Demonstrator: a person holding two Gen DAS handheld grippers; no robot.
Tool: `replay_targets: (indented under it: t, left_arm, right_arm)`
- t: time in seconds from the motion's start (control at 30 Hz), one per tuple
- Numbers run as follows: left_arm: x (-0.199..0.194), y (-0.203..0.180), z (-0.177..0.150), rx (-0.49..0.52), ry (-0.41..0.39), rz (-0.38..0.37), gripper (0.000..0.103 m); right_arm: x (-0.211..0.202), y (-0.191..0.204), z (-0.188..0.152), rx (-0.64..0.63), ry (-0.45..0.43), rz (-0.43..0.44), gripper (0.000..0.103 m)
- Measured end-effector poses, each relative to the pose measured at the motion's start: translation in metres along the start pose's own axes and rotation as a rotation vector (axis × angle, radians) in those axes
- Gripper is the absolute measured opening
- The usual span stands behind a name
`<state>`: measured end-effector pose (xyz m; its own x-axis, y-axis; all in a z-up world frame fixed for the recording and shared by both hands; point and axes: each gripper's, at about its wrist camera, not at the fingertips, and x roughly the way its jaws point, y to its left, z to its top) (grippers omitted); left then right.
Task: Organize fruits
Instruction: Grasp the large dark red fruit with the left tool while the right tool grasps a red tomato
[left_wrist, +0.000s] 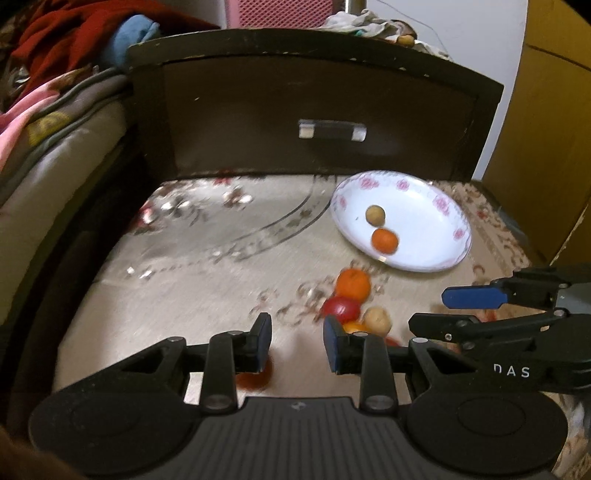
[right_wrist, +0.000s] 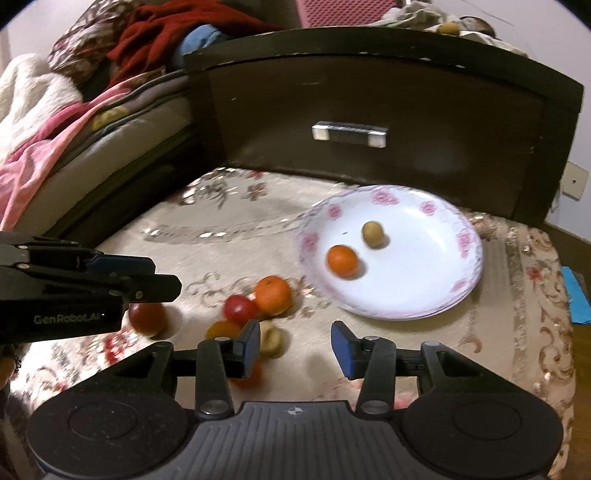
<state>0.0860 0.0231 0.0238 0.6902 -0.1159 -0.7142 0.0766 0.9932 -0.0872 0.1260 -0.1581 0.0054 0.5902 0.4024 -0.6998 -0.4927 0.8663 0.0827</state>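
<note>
left gripper (left_wrist: 297, 341) hides fruit (left_wrist: 253, 378) at 6 o'clock; "das", "genrobot.ai" readable; right gripper (right_wrist: 295, 349) too: jaws wide, empty

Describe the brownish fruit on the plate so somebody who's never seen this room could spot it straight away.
Find the white plate with pink flowers, in front of the dark drawer. Two fruits lie in it. The brownish fruit is the dull, egg-shaped one nearer the drawer, unlike the bright orange fruit beside it.
</note>
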Motion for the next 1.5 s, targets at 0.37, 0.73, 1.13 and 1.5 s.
replay_targets:
  t: [0.37, 0.73, 1.13, 1.5]
  left_arm:
    - [0.002, 0.014, -0.018, 0.003, 0.057, 0.033, 0.039]
    - [0.016, 0.018, -0.021, 0.035, 0.058, 0.066, 0.055]
    - [0.042, 0.021, -0.022, 0.031, 0.092, 0.07, 0.056]
    - [0.053, 0.022, -0.026, 0.022, 0.135, 0.094, 0.051]
  right_arm:
    - [0.012, 0.021, -0.013, -0.047, 0.076, 0.046, 0.038]
    - [0.029, 0.02, -0.015, -0.05, 0.105, 0.061, 0.041]
    - [0.044, 0.022, -0.018, -0.068, 0.113, 0.054, 0.041]
    - [0.044, 0.024, -0.017, -0.087, 0.108, 0.051, 0.031]
